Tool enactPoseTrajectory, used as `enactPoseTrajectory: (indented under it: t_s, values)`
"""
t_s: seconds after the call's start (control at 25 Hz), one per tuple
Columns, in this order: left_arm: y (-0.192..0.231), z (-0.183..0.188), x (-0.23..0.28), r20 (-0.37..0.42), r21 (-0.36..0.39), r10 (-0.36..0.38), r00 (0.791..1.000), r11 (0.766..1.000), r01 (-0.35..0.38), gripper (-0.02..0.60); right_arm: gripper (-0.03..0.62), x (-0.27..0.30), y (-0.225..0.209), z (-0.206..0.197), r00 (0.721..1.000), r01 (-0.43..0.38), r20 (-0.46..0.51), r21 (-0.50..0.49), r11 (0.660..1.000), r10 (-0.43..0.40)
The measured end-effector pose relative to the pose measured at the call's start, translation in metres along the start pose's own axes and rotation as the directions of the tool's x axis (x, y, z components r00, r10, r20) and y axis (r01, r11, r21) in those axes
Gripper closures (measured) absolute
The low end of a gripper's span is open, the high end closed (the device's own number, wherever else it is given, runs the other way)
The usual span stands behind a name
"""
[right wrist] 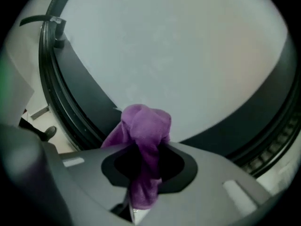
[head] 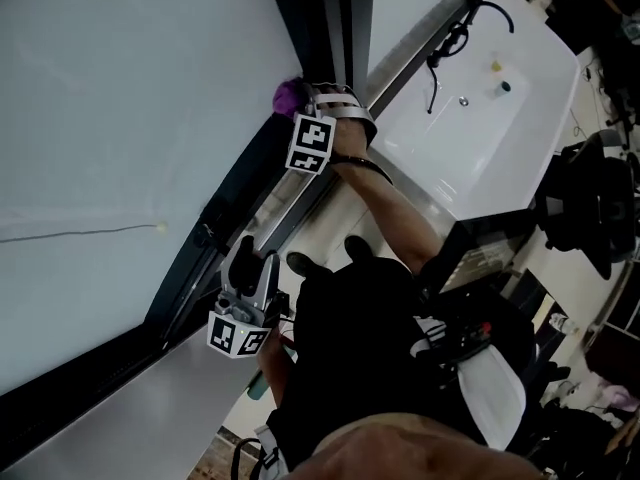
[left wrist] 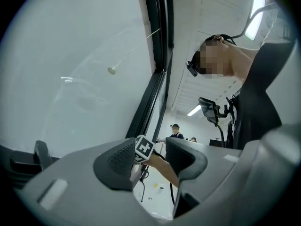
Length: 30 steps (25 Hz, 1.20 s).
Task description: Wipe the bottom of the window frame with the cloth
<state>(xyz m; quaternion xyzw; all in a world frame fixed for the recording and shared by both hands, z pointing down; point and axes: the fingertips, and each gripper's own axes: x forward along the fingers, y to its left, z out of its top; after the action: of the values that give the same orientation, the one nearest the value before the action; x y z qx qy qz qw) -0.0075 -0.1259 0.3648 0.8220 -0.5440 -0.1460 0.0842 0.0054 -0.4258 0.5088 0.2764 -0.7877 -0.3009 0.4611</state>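
- The right gripper (right wrist: pixel 143 161) has its grey jaws clamped on a bunched purple cloth (right wrist: pixel 143 131). A tail of the cloth hangs down through the gap, and a rounded wad sticks out past the tips.
- In the head view, that wad of cloth (head: pixel 290 95) sits ahead of the right gripper (head: pixel 335 108). It is pressed against the dark metal window frame (head: pixel 240 183), right at the edge of the pale frosted glass pane (head: pixel 120 118).
- The right gripper view shows the same frame (right wrist: pixel 80 93) curving as a black band behind the cloth.
- The left gripper (left wrist: pixel 149 158) has its jaws apart and grips nothing. Through the gap, the other gripper's marker cube and the person's forearm (left wrist: pixel 162 166) show in the distance.
- In the head view the left gripper (head: pixel 255 263) hovers near the frame, well apart from the cloth.
- A thin cord with a small bead (head: pixel 160 228) lies across the glass.
- Beyond the frame stands a white basin (head: pixel 480 118) with a black tap (head: pixel 455 33).
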Motion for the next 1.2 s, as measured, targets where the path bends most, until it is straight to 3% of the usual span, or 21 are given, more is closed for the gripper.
enactPoseTrajectory:
  t_s: [0.12, 0.24, 0.48, 0.56, 0.68, 0.84, 0.88, 0.96, 1.08, 1.12, 1.2]
  values:
    - [0.021, 0.001, -0.011, 0.024, -0.017, -0.045, 0.999, 0.999, 0.045, 0.374, 0.517, 0.012, 0.023, 0.028, 1.0, 0.013, -0.007, -0.088, 0.996, -0.014]
    - [0.023, 0.009, -0.007, 0.037, -0.027, -0.074, 0.997, 0.997, 0.075, 0.374, 0.52, 0.017, -0.003, -0.015, 0.99, 0.054, -0.135, 0.029, 0.998, -0.049]
    - [0.019, 0.023, 0.008, 0.071, -0.093, -0.149, 0.986, 0.983, 0.155, 0.378, 0.517, 0.024, -0.028, -0.018, 0.975, 0.161, -0.167, 0.069, 0.984, -0.148]
    - [0.015, 0.029, 0.005, 0.087, -0.092, -0.193, 0.977, 0.975, 0.201, 0.378, 0.525, 0.026, -0.026, -0.024, 0.971, 0.131, -0.213, 0.089, 0.987, -0.11]
    - [0.015, 0.034, -0.008, 0.112, -0.079, -0.23, 0.967, 0.968, 0.24, 0.377, 0.524, 0.007, -0.015, -0.031, 0.958, 0.023, -0.288, 0.074, 0.997, -0.001]
    - [0.012, 0.034, -0.013, 0.142, -0.116, -0.278, 0.95, 0.948, 0.295, 0.378, 0.516, 0.021, -0.022, -0.014, 0.969, 0.132, -0.198, -0.074, 0.988, -0.144]
    - [0.009, 0.035, -0.01, 0.147, -0.12, -0.287, 0.946, 0.945, 0.305, 0.377, 0.517, 0.023, -0.02, -0.019, 0.97, 0.138, -0.194, -0.068, 0.988, -0.149]
    - [0.003, 0.037, 0.0, 0.147, -0.106, -0.292, 0.945, 0.945, 0.308, 0.377, 0.526, 0.011, -0.012, -0.044, 0.972, 0.065, -0.227, 0.035, 0.997, -0.056]
    - [0.004, 0.04, 0.0, 0.142, -0.082, -0.275, 0.951, 0.954, 0.288, 0.379, 0.517, -0.038, 0.013, -0.083, 0.947, -0.112, -0.279, 0.172, 0.979, 0.157]
    - [0.007, 0.041, -0.003, 0.142, -0.078, -0.264, 0.954, 0.958, 0.277, 0.379, 0.517, -0.057, 0.019, -0.086, 0.954, -0.141, -0.227, 0.227, 0.964, 0.193]
    - [0.012, 0.044, -0.004, 0.149, -0.073, -0.238, 0.96, 0.965, 0.251, 0.377, 0.516, -0.093, 0.018, -0.071, 0.98, -0.189, 0.01, 0.371, 0.909, 0.199]
